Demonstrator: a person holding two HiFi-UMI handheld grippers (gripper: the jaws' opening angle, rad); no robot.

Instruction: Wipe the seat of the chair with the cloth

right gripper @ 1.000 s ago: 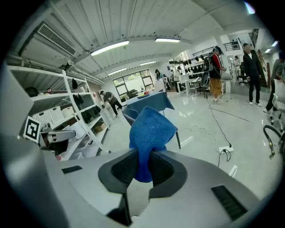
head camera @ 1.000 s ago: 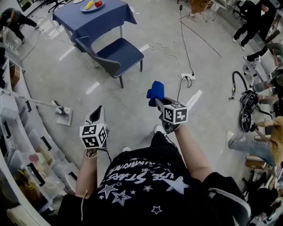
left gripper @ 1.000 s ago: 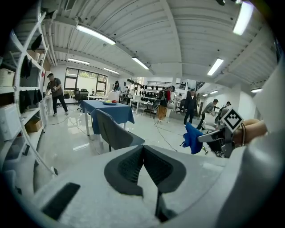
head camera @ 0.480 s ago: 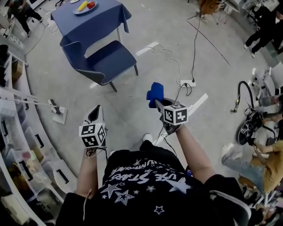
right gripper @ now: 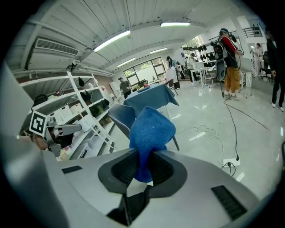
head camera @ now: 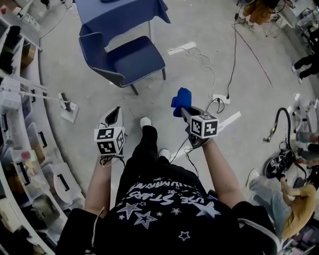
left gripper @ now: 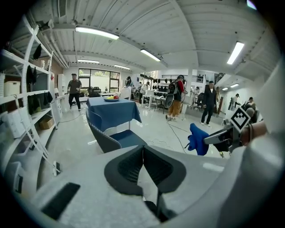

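Note:
A dark blue chair (head camera: 124,61) stands on the floor ahead of me, its seat (head camera: 137,59) bare, its back toward the left. In the left gripper view the chair (left gripper: 116,137) sits beyond the jaws. My right gripper (head camera: 182,110) is shut on a bunched blue cloth (head camera: 180,100), held in the air well short of the chair. The cloth (right gripper: 149,133) sticks up from the jaws in the right gripper view. My left gripper (head camera: 113,116) is shut with nothing in it, held level with the right one, to its left.
A table with a blue tablecloth (head camera: 119,12) stands just behind the chair. White cables and a power strip (head camera: 220,98) lie on the floor to the right. Shelving with bins (head camera: 20,144) runs along the left. People stand at the far right.
I have stepped forward, one leg now out front. The chair sits lower and closer in the head view. Both grippers keep their hold and spacing.

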